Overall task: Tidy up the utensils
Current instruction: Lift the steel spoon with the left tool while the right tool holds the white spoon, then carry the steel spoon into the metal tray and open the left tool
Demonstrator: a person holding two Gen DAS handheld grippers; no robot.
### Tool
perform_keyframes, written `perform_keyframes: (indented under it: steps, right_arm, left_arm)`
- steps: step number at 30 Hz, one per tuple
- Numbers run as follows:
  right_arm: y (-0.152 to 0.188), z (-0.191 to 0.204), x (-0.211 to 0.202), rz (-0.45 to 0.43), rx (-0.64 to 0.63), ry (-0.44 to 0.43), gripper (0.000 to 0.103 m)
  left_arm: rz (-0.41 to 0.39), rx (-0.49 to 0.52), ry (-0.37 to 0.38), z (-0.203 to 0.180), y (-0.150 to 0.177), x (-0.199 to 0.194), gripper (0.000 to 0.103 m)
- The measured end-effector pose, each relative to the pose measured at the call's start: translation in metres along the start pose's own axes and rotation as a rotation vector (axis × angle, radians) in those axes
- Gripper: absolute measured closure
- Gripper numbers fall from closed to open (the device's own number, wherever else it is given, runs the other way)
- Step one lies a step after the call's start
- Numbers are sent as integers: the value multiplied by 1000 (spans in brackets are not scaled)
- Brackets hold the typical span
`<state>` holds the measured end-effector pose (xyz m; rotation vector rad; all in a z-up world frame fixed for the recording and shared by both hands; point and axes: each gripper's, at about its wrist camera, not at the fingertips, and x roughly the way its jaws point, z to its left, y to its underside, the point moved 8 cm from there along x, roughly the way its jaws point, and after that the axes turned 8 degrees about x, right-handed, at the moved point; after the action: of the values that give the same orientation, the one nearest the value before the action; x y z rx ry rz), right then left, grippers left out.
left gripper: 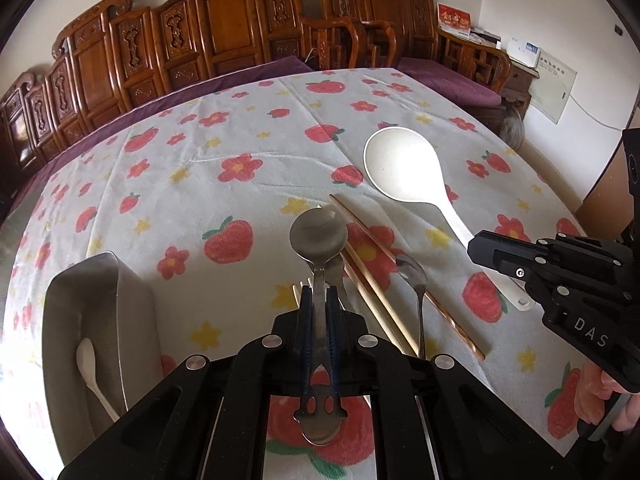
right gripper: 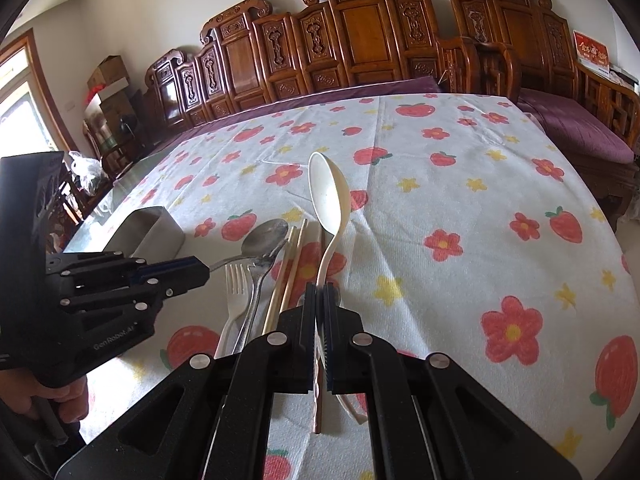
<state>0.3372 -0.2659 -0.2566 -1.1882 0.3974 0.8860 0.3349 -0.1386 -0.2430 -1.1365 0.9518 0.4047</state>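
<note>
My left gripper (left gripper: pixel 319 296) is shut on a metal spoon (left gripper: pixel 318 234) by its handle, held above the cloth; it also shows in the right wrist view (right gripper: pixel 265 240). My right gripper (right gripper: pixel 319 292) is shut on the handle of a large white spoon (right gripper: pixel 326 188), whose bowl (left gripper: pixel 400 164) lies on the cloth. Wooden chopsticks (left gripper: pixel 372 280), a small metal spoon (left gripper: pixel 414 276) and a white plastic fork (right gripper: pixel 236 280) lie between the grippers. A metal holder (left gripper: pixel 100 312) at the left has a small white spoon (left gripper: pixel 90 364) in it.
The table wears a white cloth with red flowers and strawberries (right gripper: pixel 480 184). Carved wooden benches (left gripper: pixel 240 32) with purple cushions stand behind the table. The right gripper's body (left gripper: pixel 568 280) is at the right edge of the left wrist view.
</note>
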Motion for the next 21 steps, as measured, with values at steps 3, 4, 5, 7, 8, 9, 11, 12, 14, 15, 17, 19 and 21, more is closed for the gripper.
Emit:
perform_keyframes:
  steps: [3,4,5,7,8,9,11,12,14,15,17,19,21]
  right_arm:
    - [0,2,-1,-1,-1,-1,98]
    - [0,2,-1,-2,-2,-3,99]
    - [0,3,-1,-2,-3,-5,99]
    - [0,6,-2,-5,-8,-9,99]
    - [-1,7,-3,-6,-10,-11,99]
    - [-1,9,-3,-8,-12,-13,99]
    - [-2,14,-5,-12,-19,-23,99]
    - [-2,17,-7,-15,-24,-27,99]
    - [-2,24,-9,-19,-33,-36,99]
    - [-3,26,-10,-21,-38,-41,99]
    - [-2,34,-12,-25,-47,-52,99]
    - [-2,42,-14,-26,-54,-64,99]
    - [-1,52,-17,-29,-65,-78,99]
  left_arm:
    - [-11,3,-6,3,-2,-6,97]
    - [-14,5,-9,4,-3,-8,97]
    - [-19,5,-12,5,-4,-11,97]
    - [-31,2,-14,8,-7,-18,97]
    - [-36,2,-15,9,-8,-21,97]
    - [-43,0,-17,10,-9,-26,97]
    - [-53,-1,-22,13,-9,-33,97]
    - [-57,-1,-26,15,-9,-37,97]
    - [-65,-4,-33,19,-8,-45,97]
    - [-69,-6,-37,21,-7,-49,97]
    - [-76,-15,-43,27,-4,-57,97]
    - [-84,-22,-55,34,-1,-66,97]
    - [-91,-31,-66,40,3,-74,97]
